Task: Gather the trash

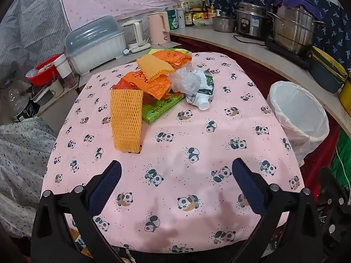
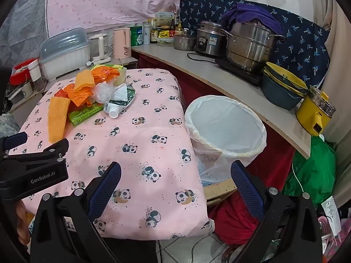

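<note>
A trash pile lies at the far side of the panda tablecloth (image 1: 175, 131): a long yellow foam net (image 1: 126, 118), a second foam net (image 1: 154, 66), orange plastic bags (image 1: 151, 83), a green box (image 1: 162, 108), clear crumpled plastic (image 1: 186, 81) and a white squeeze pouch with a cap (image 1: 203, 99). The pile also shows in the right wrist view (image 2: 87, 92). My left gripper (image 1: 176, 173) is open and empty above the near table. My right gripper (image 2: 175, 173) is open and empty over the table's right edge. A bin with a white liner (image 2: 226, 129) stands right of the table; it also shows in the left wrist view (image 1: 298, 114).
A counter (image 2: 219, 74) runs behind the bin with steel pots (image 2: 250, 43), stacked bowls (image 2: 283, 87) and a yellow cooker (image 2: 316, 111). Kettles (image 2: 121, 42) and a covered dish rack (image 2: 65, 50) stand behind the table. Green and red bags (image 2: 311, 173) lie on the floor.
</note>
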`<state>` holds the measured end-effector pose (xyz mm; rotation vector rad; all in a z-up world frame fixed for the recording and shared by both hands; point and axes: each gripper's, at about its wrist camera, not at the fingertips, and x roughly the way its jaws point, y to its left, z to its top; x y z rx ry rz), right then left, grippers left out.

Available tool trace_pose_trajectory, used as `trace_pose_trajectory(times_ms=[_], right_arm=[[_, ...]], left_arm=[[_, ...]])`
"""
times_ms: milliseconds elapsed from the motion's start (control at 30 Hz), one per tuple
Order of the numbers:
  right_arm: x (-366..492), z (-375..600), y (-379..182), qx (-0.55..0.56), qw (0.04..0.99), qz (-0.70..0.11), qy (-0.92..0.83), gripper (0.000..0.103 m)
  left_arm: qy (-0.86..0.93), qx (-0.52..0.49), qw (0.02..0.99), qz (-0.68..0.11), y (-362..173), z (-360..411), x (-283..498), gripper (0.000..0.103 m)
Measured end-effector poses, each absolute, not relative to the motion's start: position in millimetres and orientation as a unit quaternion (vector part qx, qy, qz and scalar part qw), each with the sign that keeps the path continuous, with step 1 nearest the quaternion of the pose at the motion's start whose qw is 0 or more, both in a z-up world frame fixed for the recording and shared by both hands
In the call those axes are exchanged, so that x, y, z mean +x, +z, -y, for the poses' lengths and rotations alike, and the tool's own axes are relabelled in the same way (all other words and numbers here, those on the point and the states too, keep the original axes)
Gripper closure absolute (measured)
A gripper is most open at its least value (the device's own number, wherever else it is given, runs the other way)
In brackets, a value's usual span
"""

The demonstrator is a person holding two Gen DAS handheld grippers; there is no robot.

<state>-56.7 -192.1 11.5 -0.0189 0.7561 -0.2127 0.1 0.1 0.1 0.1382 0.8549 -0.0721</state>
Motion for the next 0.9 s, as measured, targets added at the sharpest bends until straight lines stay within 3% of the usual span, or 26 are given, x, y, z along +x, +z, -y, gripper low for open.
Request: trace_pose_trajectory(times_ms=[900], right_arm=[[-59, 190, 14, -0.009, 0.925, -0.365, -0.104, 0.007]], left_arm=[[-0.032, 0.072, 0.911, -0.406, 12, -1, -7, 0.007]])
